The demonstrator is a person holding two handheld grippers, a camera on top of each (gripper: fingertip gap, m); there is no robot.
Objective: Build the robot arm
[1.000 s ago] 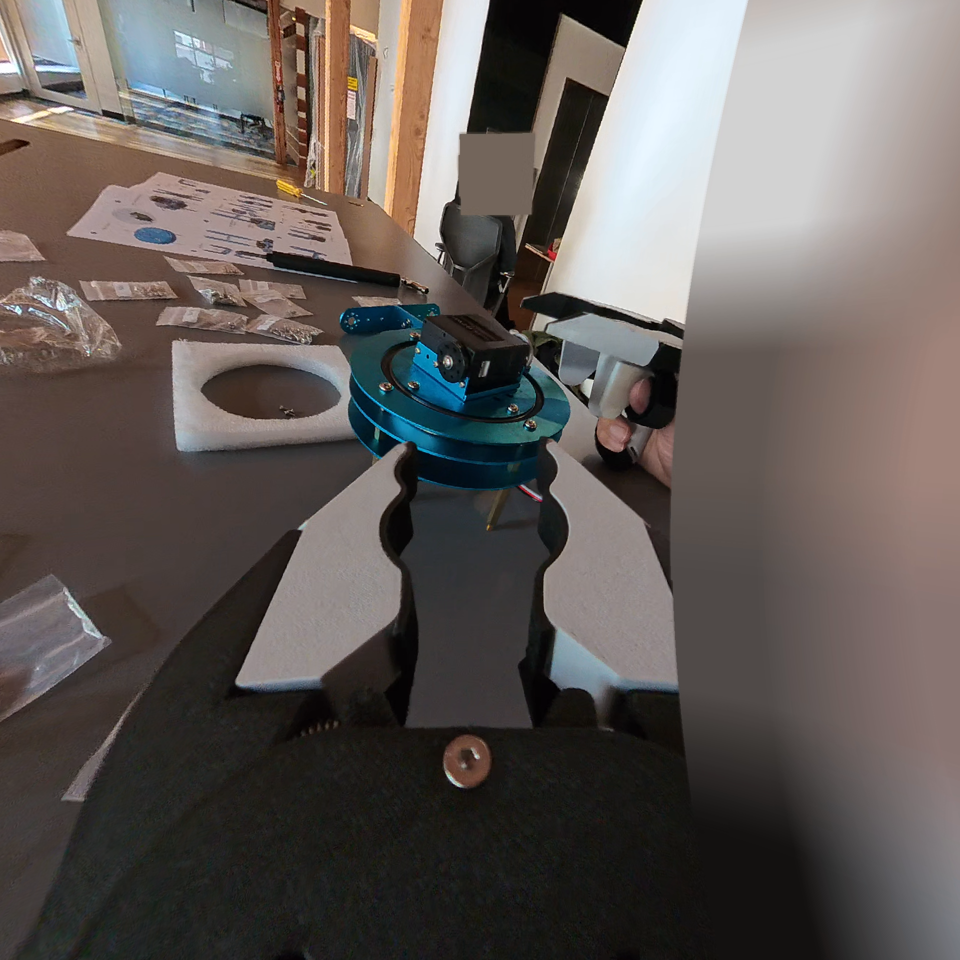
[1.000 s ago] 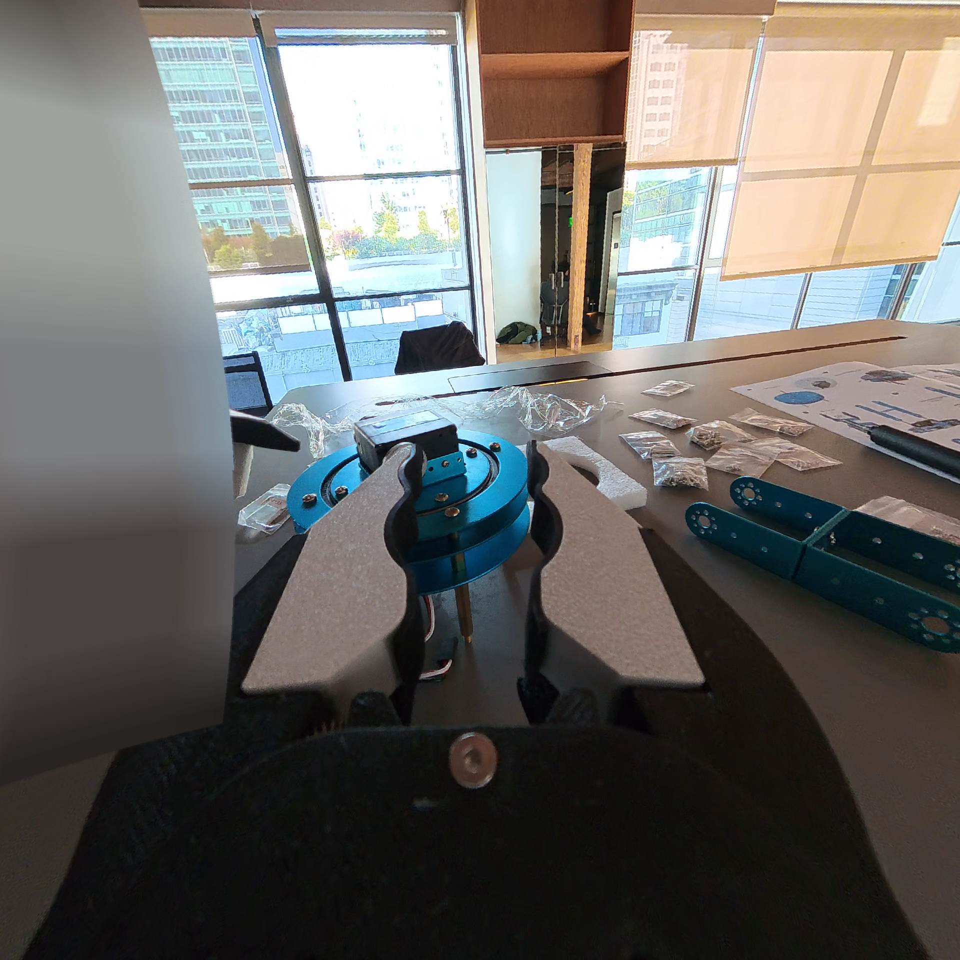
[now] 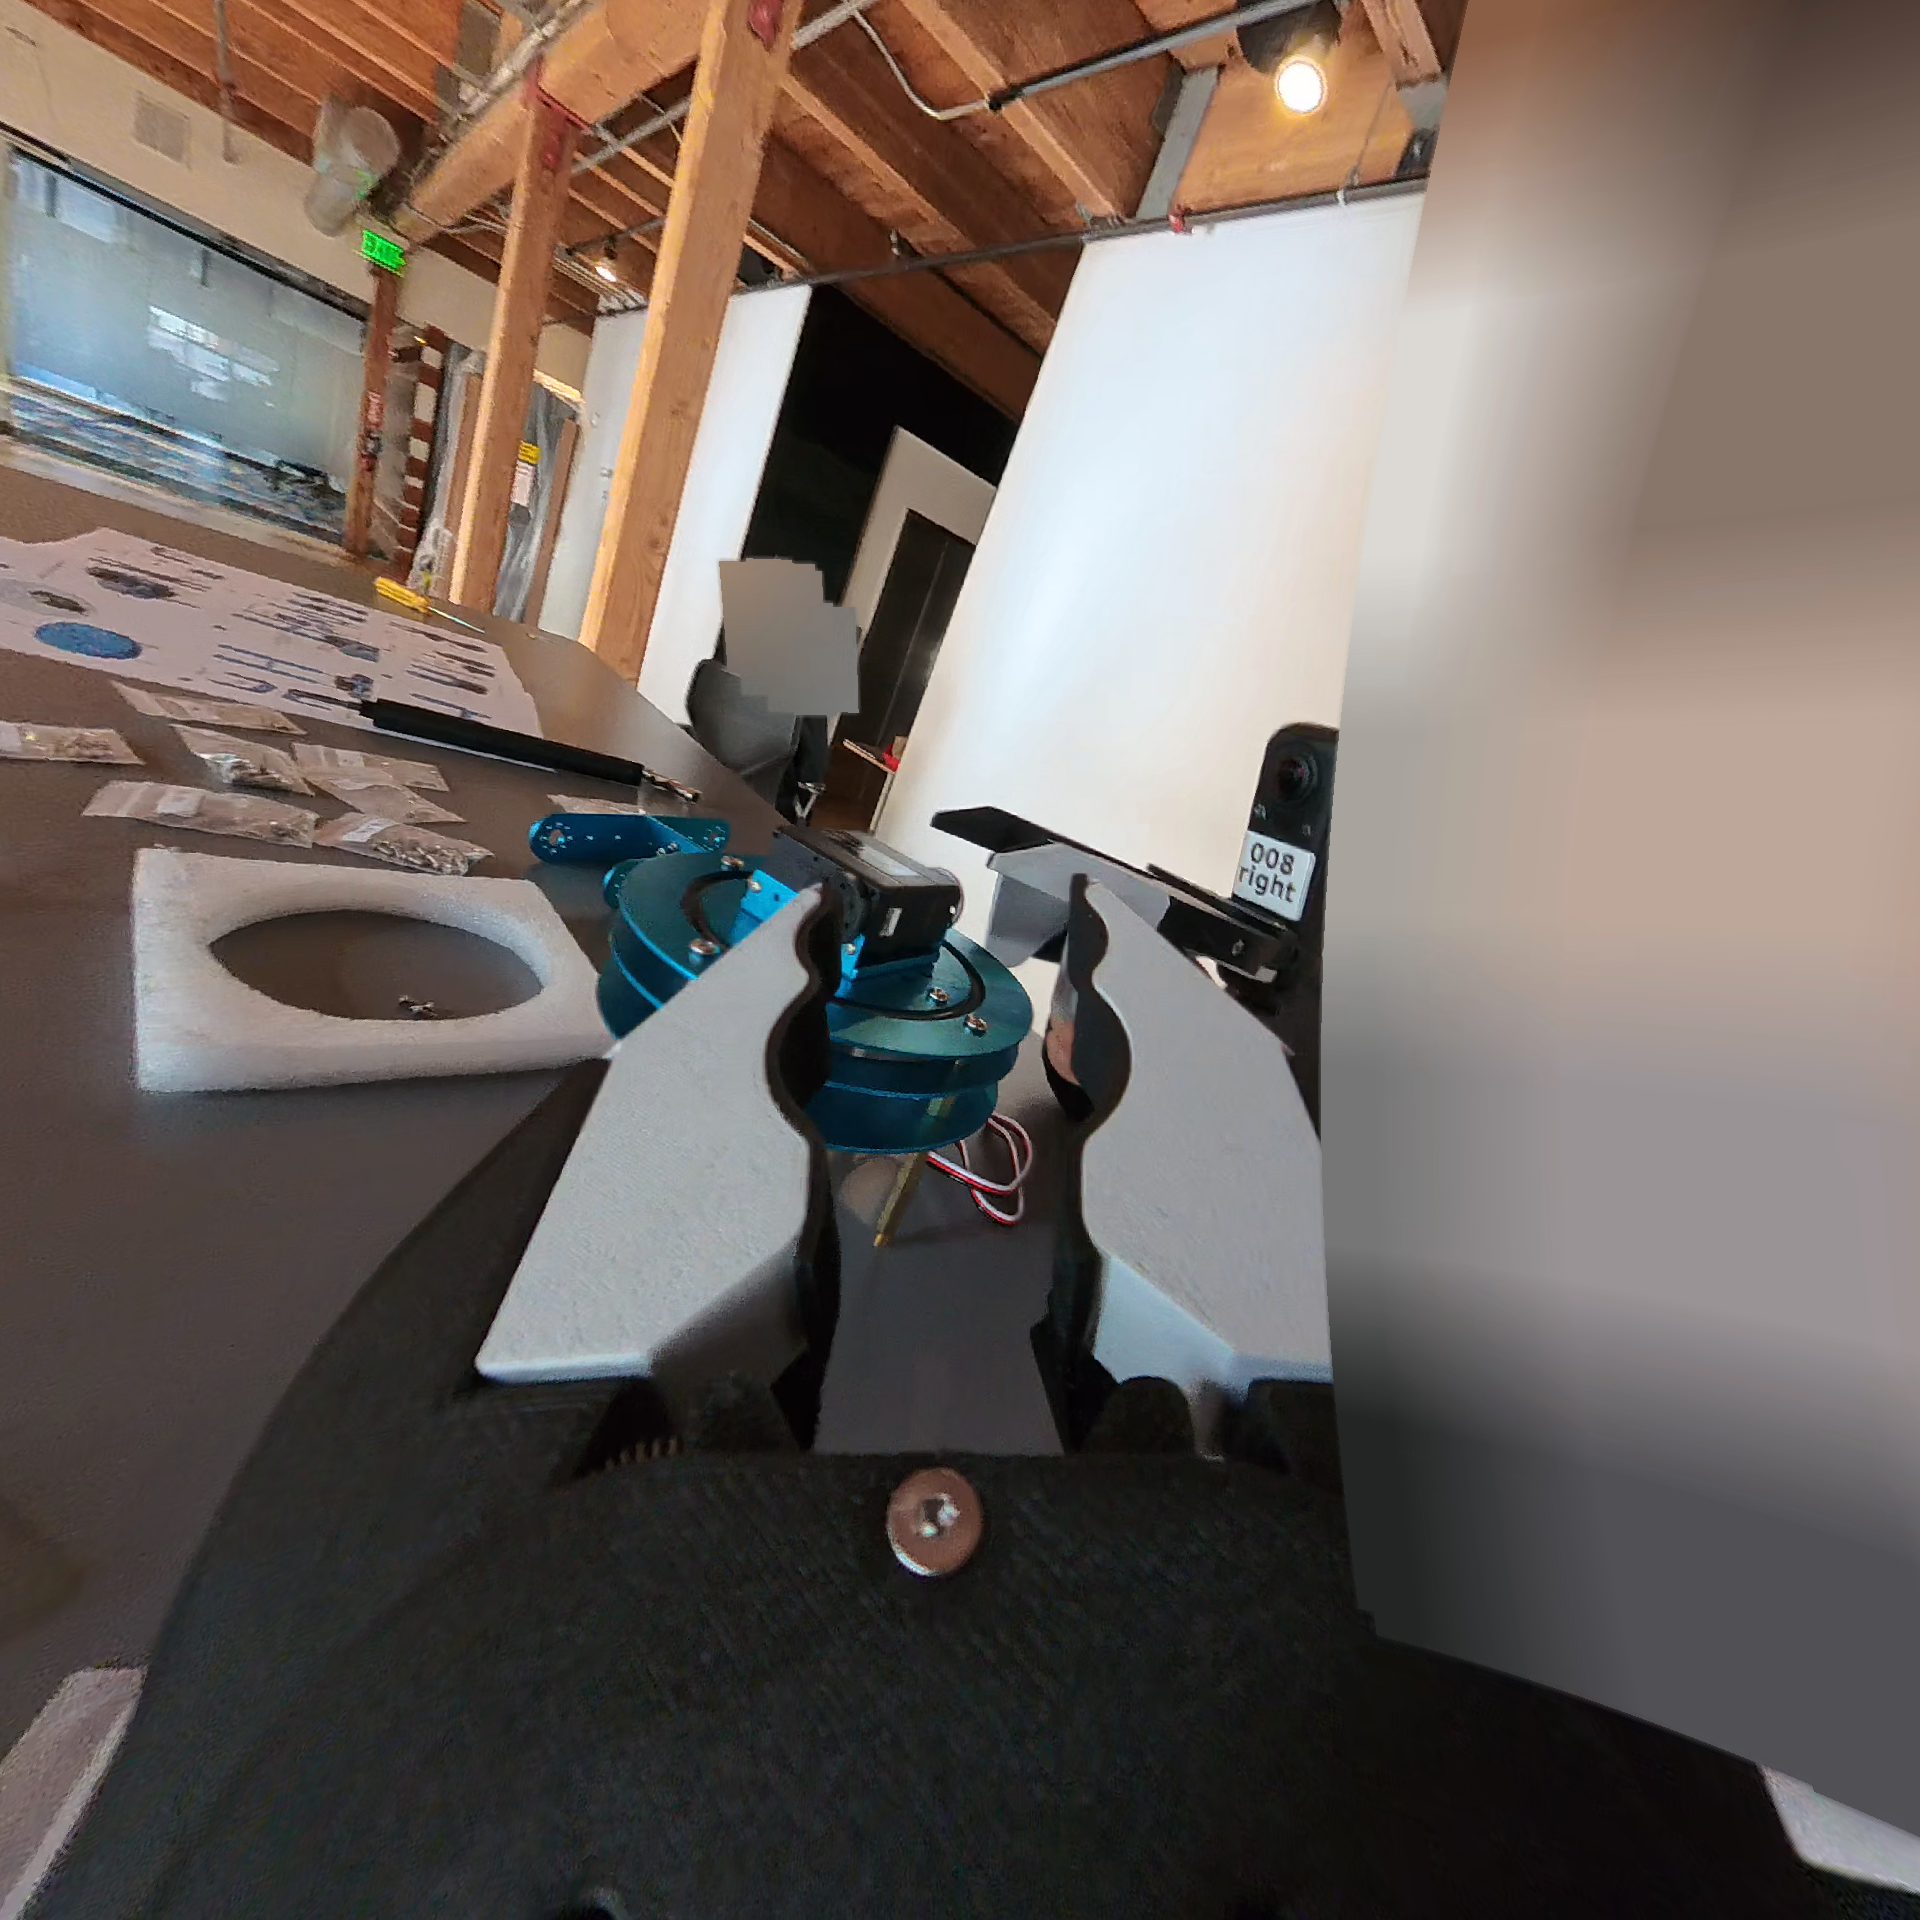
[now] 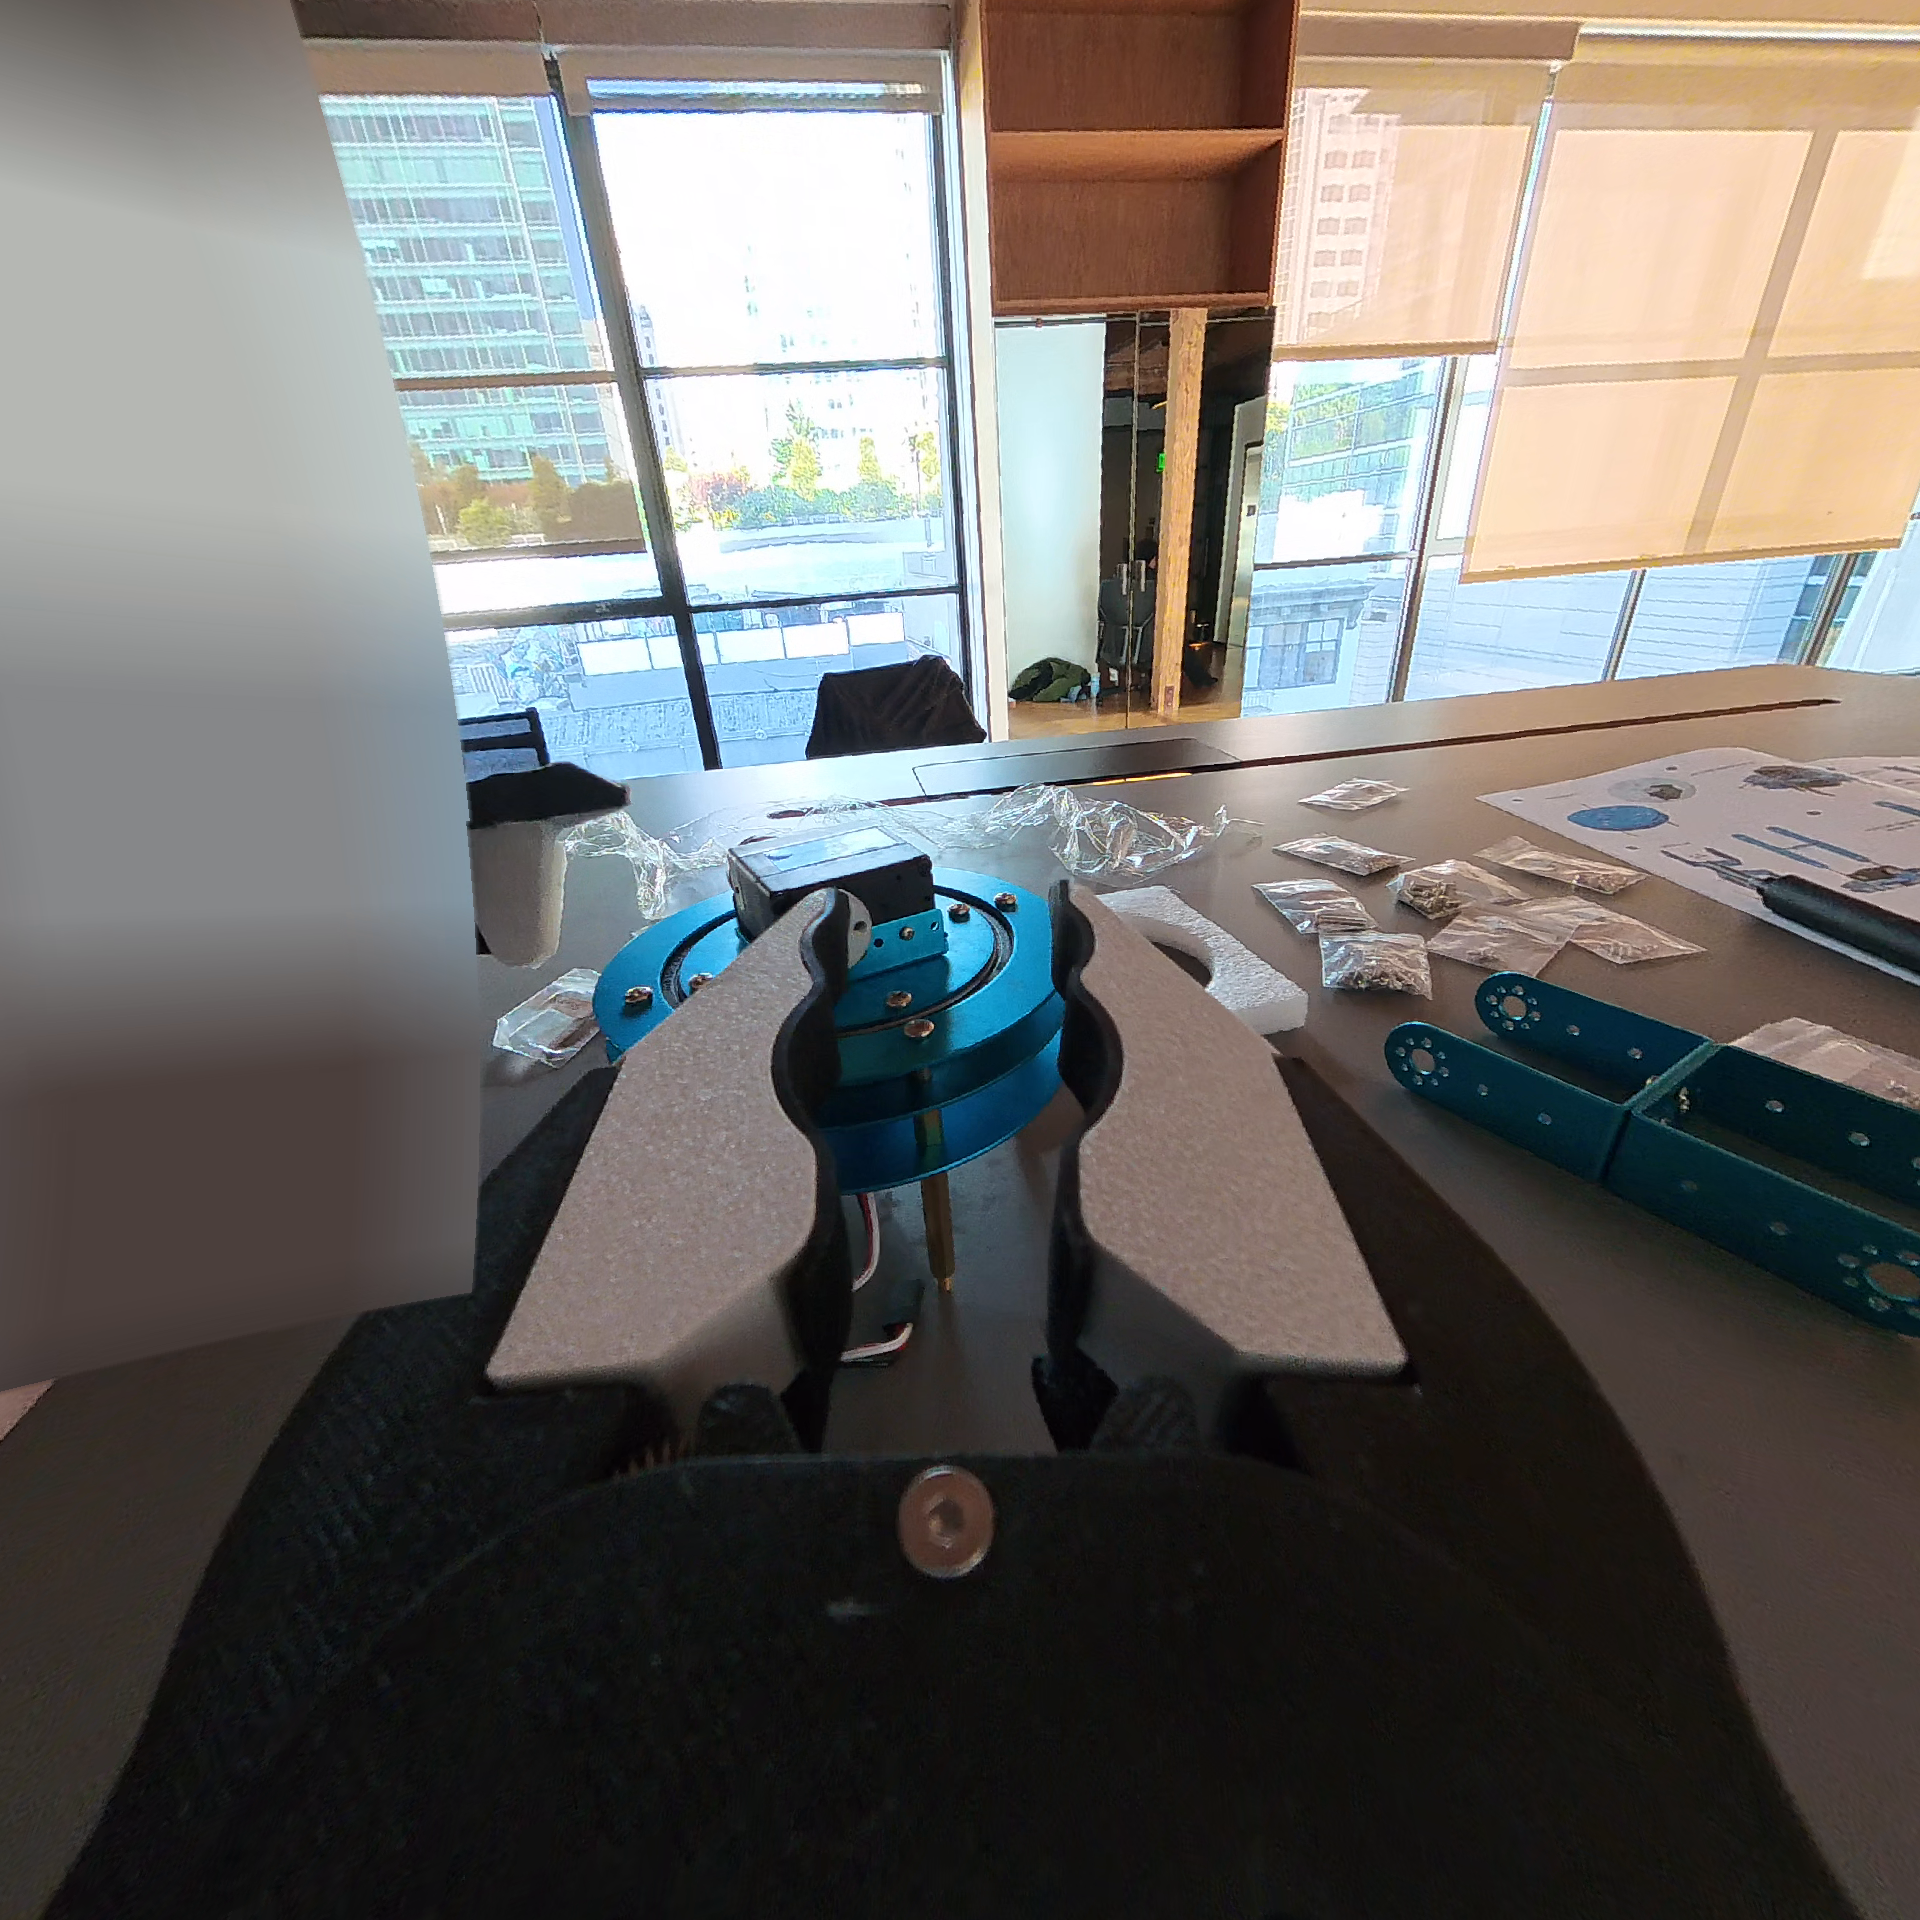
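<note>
Blue disc stack [image 4: 935, 1049]: one assembly of two round blue plates, one above the other, is seen standing on the dark surface [image 3: 208, 1247]; it is tilted in the left wrist view.
Black box [image 4: 826, 883]: one, mounted on a small blue bracket on the top plate.
Brass post [image 4: 938, 1195]: one is seen under the plates, reaching down to the surface.
Wires [image 3: 987, 1174]: red and white, looped beneath the stack.
Foam pad [image 3: 353, 966]: one white square with a round hole, lying flat just beside the stack; a small screw is seen inside the hole.
Blue brackets [image 4: 1683, 1132]: a joined set of perforated arms, lying well apart from the stack on the right; the exact number cannot be told.
Small bags [image 4: 1371, 961]: about eight clear packets of hardware are counted between the foam and the printed sheet [image 4: 1714, 821].
Black rod [image 3: 499, 740]: one, lying across the sheet's edge.
Clear wrap [image 4: 1091, 821]: crumpled film behind the stack.
Left gripper [image 3: 940, 914]: held low and level, its fingers spread apart with the near edge of the stack between the tips; nothing is clamped.
Right gripper [image 4: 940, 914]: held low, pointed at the stack from the opposite side, its fingers parted and framing the black box and plates; whether they touch cannot be told.
</note>
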